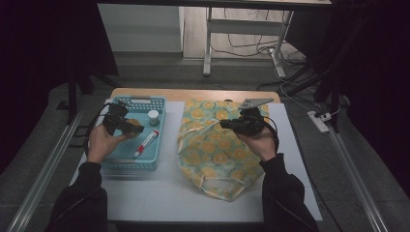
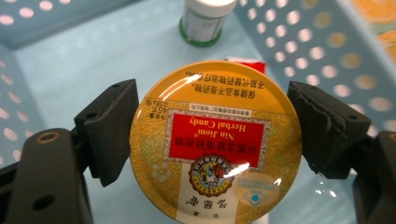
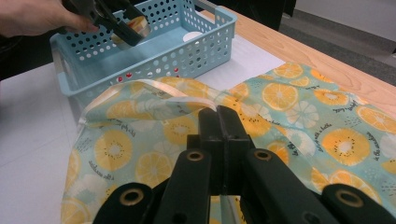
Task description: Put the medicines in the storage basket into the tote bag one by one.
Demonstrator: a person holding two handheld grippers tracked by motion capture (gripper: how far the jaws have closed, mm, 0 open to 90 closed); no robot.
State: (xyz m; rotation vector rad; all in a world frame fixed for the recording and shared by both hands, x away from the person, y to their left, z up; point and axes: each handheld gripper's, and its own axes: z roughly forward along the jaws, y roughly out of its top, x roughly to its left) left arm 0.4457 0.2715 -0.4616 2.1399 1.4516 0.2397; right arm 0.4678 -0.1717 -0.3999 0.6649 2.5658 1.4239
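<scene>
the left gripper [image 1: 129,124] was closed on a round yellow candy tin [image 2: 215,144], one black pad pressing on each side of its rim. the tin was held above the floor of the light blue basket [image 1: 157,104], not resting on it. its lid faced the left gripper's camera, and the red label on it read upside down there. in the right gripper view the same tin [image 3: 133,28] was seen between the jaws of the left gripper [image 3: 122,29], above the basket [image 3: 205,49].

inside the basket, a small white bottle [image 1: 153,117] stood upright near the far wall, and a red and white tube [image 1: 145,144] lay flat on the floor. in the left gripper view the bottle [image 2: 205,21] was beyond the tin.

the right gripper [image 3: 220,122] had its jaws fully together, and they pinched the top edge of the fabric bag [image 3: 299,121] with the lemon slice pattern. this bag [image 1: 212,150] lay on the white mat [image 1: 159,198] just beside the basket, on its right side. the right gripper [image 1: 227,124] was held over the upper middle part of the bag.
</scene>
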